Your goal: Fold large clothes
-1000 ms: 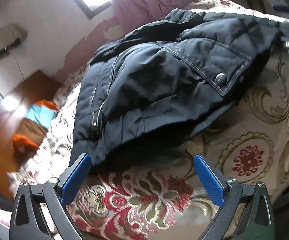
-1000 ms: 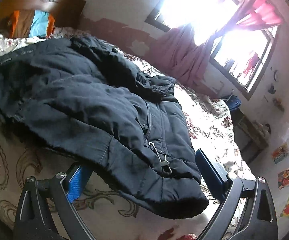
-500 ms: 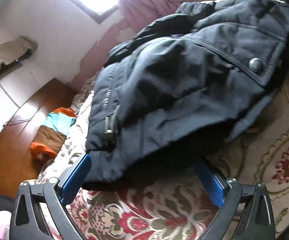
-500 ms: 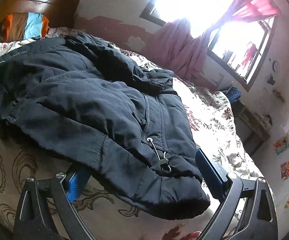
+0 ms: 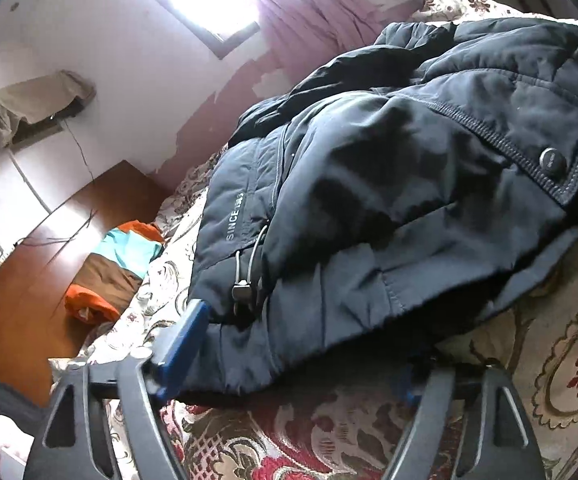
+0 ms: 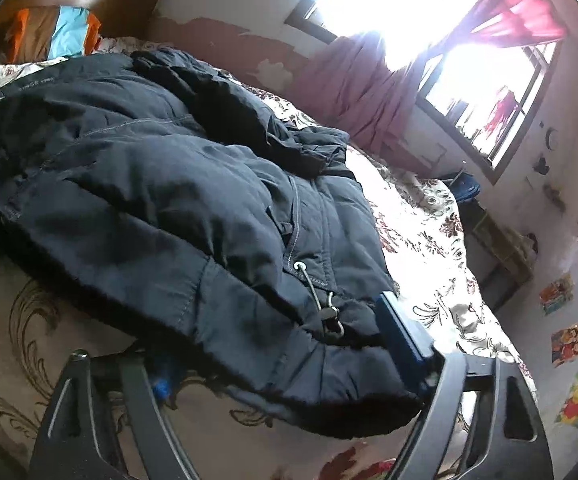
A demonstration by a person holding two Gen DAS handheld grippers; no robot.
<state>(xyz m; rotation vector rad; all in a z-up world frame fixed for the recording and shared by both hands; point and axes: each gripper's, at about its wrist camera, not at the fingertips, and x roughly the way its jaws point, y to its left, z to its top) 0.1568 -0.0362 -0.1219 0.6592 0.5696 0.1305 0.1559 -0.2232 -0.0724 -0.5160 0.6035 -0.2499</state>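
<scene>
A large dark navy padded jacket lies in a thick heap on the patterned bedspread. It also shows in the right wrist view. My left gripper is open with its jaws around one lower corner of the hem, by a drawcord toggle; its right finger is hidden under the cloth. My right gripper is open with its jaws around the other lower corner, by a second toggle; its left finger is mostly hidden under the hem.
A folded orange, brown and blue garment lies by the wooden headboard at the bed's far end. A pink cloth hangs below the bright window. A wall with posters stands to the right of the bed.
Both grippers have moved forward. The jacket's hem corners, just in front of the fingertips a second ago, now lie between the open jaws of each gripper.
</scene>
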